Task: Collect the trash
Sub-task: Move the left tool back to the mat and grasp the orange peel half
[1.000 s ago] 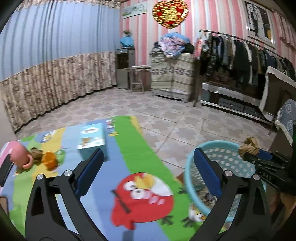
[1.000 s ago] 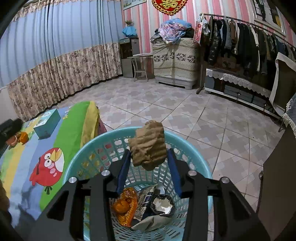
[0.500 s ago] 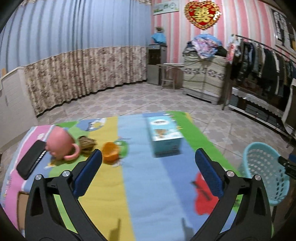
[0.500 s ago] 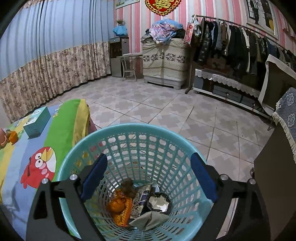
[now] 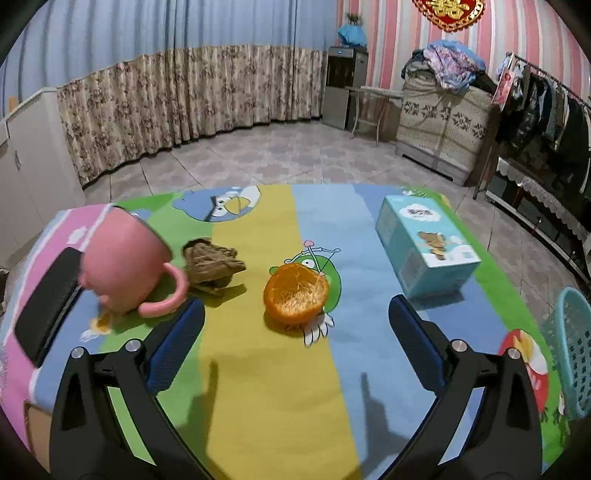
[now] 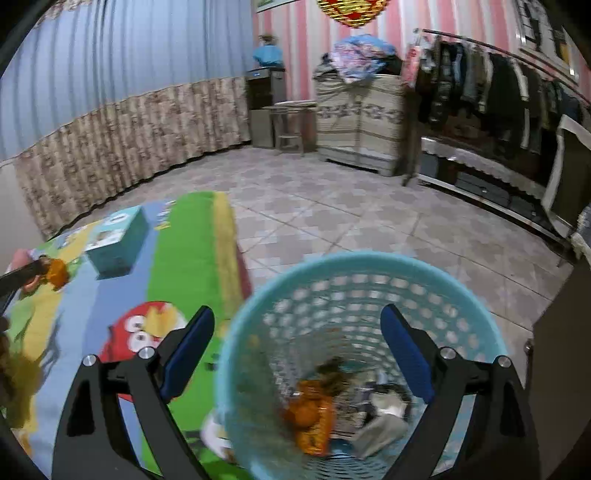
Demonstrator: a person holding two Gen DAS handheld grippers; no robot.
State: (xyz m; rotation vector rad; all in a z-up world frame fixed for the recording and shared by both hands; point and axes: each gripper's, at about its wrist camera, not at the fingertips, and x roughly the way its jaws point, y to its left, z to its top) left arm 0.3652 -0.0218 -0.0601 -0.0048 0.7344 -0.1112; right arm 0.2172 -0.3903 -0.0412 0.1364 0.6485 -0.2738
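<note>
The wide-open, empty left gripper (image 5: 295, 332) frames an orange peel half (image 5: 295, 293) just ahead; the right gripper (image 6: 297, 354), wide and empty, hangs over the turquoise plastic basket (image 6: 461, 291).

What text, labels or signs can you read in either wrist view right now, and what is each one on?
Red heart wall ornament: a gold Chinese character, cut off at the frame edge; I cannot quote it.
Teal tissue box: print on top, too blurred to read.
Framed sign on the wall: unreadable.
Nothing else bears text.
</note>
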